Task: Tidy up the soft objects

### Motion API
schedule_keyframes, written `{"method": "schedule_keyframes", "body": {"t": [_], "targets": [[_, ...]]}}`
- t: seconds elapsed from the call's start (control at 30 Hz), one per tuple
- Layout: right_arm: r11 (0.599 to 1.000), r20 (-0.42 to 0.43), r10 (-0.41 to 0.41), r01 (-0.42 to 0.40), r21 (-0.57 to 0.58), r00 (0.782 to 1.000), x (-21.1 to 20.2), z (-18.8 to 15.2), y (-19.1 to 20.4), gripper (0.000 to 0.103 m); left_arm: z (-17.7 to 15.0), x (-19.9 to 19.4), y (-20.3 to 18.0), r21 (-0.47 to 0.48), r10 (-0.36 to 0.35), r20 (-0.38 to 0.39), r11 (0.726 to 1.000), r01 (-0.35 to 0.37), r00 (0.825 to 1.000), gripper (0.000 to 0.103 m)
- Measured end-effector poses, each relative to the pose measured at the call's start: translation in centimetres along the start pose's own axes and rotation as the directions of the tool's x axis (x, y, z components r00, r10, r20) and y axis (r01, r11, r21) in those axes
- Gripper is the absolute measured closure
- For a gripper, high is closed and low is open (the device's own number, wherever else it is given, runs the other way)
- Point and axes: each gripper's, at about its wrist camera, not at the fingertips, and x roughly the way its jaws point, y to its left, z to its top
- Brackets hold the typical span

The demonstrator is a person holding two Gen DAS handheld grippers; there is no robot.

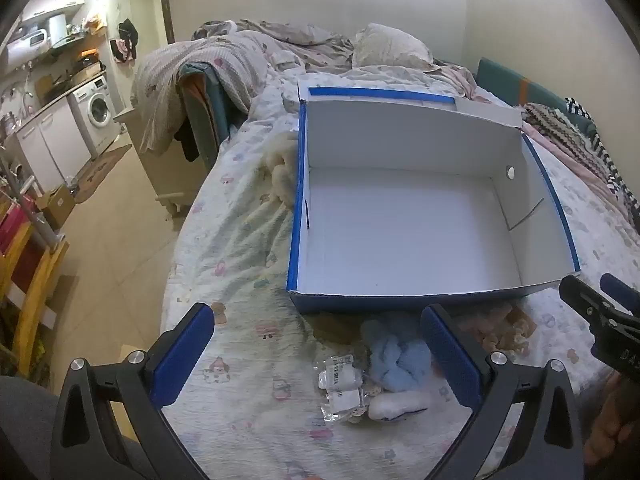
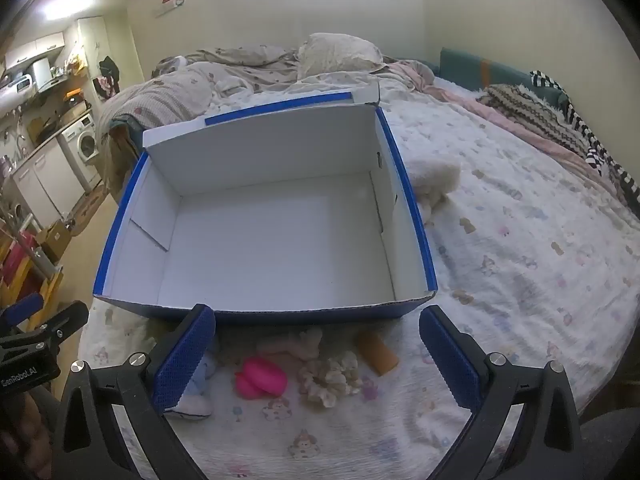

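Blue cardboard box (image 1: pixel 408 216) sitting open on the bed sheet (image 1: pixel 240 264), white inside, nothing in it. All soft items are lying outside the box, on the sheet.

Left gripper (image 1: pixel 320 348) is hovering over the sheet just in front of the box's near wall, fingers standing wide apart, gripping nothing. Between them: a light blue plush (image 1: pixel 396 360), in front of the box, with a small packet of white tags (image 1: pixel 338 384) lying just beside it.

Right gripper (image 2: pixel 318 356) is likewise hanging in front of the near wall, fingers spread wide, holding nothing. Between them, all in front of the box: a pink soft toy (image 2: pixel 262 378), a beige fuzzy toy (image 2: pixel 330 376) just beside it, and an orange cylinder (image 2: pixel 378 350).

A cream plush (image 2: pixel 434 178) is resting against the box's side wall.
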Motion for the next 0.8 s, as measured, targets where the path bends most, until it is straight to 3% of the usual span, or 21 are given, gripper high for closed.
{"method": "schedule_keyframes", "body": {"t": [0.8], "targets": [[1.0,-0.014,0.0,0.001,0.003,1.0,0.08,0.06,-0.1,0.0,0.02,-0.26,-0.13,-0.001,-0.003,0.006,1.0,0.003,1.0,0.0]]}}
